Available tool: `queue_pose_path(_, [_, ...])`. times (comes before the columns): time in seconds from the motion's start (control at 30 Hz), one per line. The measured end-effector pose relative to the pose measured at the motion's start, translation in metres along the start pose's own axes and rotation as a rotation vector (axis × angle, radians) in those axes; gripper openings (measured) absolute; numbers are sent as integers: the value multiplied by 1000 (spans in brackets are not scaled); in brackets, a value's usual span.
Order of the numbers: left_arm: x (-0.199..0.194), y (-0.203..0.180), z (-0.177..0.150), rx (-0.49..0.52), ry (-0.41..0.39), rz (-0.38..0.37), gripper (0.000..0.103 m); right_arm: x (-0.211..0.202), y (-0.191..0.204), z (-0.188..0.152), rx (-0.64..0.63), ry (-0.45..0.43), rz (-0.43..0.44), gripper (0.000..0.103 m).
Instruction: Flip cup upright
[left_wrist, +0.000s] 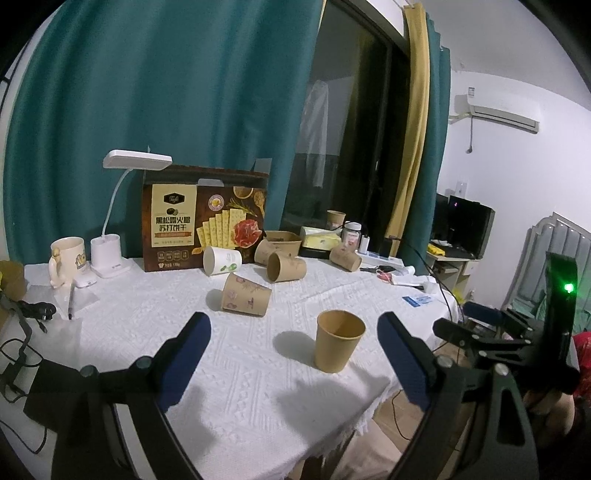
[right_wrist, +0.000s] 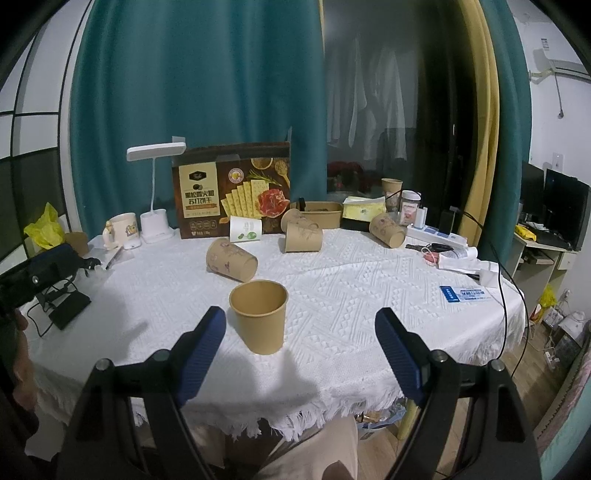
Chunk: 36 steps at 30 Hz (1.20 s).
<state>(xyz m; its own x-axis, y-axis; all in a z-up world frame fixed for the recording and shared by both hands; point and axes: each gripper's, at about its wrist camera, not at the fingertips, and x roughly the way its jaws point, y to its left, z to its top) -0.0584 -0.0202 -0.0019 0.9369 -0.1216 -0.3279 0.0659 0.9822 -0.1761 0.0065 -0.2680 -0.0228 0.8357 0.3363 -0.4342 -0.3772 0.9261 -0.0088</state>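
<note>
One plain brown paper cup stands upright, mouth up, on the white cloth of the tabletop, nearer the front edge than any other cup. Beyond the upright cup, a patterned brown cup lies on its side, and farther back lie another brown cup and a white cup with a green print, both tipped over, just before a brown cracker box. Left of that box, as the camera sees it, stand a white desk lamp and a cream mug. The left gripper holds its jaws wide apart with nothing between the pads; the upright cup sits just ahead of them, closer to the right-hand finger, untouched. The right gripper likewise has its jaws spread wide and empty, the upright cup ahead of its left-hand finger, clear of it.
</note>
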Motion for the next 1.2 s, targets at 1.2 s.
queue_pose_path(1.2, [1, 4, 3, 6, -14, -2, 92, 2, 1, -3, -1, -17, -25, 81])
